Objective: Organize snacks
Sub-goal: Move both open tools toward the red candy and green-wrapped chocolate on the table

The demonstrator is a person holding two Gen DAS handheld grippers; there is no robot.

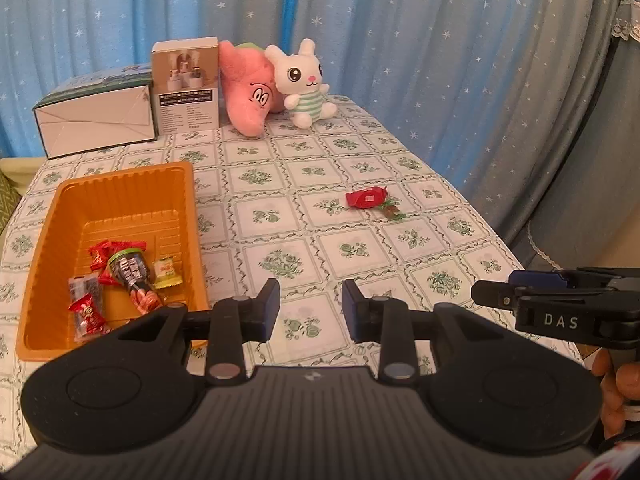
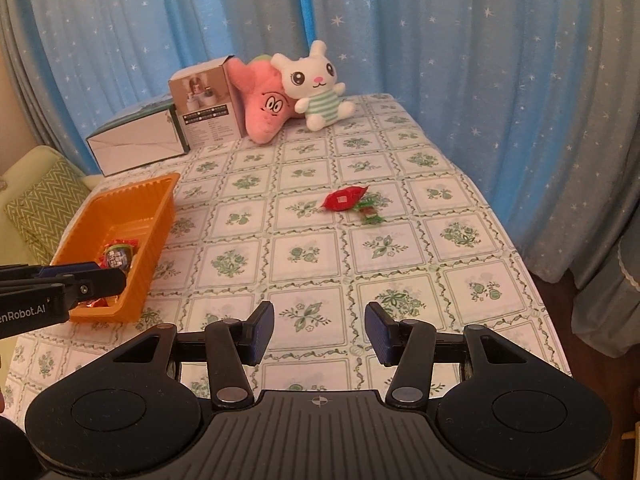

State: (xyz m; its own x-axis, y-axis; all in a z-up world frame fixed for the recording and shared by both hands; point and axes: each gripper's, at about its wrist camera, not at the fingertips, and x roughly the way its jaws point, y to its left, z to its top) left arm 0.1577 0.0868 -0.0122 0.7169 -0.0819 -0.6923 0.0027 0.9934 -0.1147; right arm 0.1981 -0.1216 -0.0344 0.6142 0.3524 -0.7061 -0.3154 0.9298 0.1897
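An orange tray sits at the table's left side and holds several wrapped snacks, among them a dark round tub and red packets. A red wrapped candy lies mid-table, with a small green-and-brown candy touching its right end. My left gripper hovers beside the tray's near right corner, open and holding nothing. My right gripper is open and empty over the near tablecloth, well short of the two candies. Each gripper shows at the edge of the other's view.
Along the table's far edge stand a white box, a tall carton, a pink plush star and a white plush rabbit. Blue starred curtains hang behind and right. A green cushion lies left of the table.
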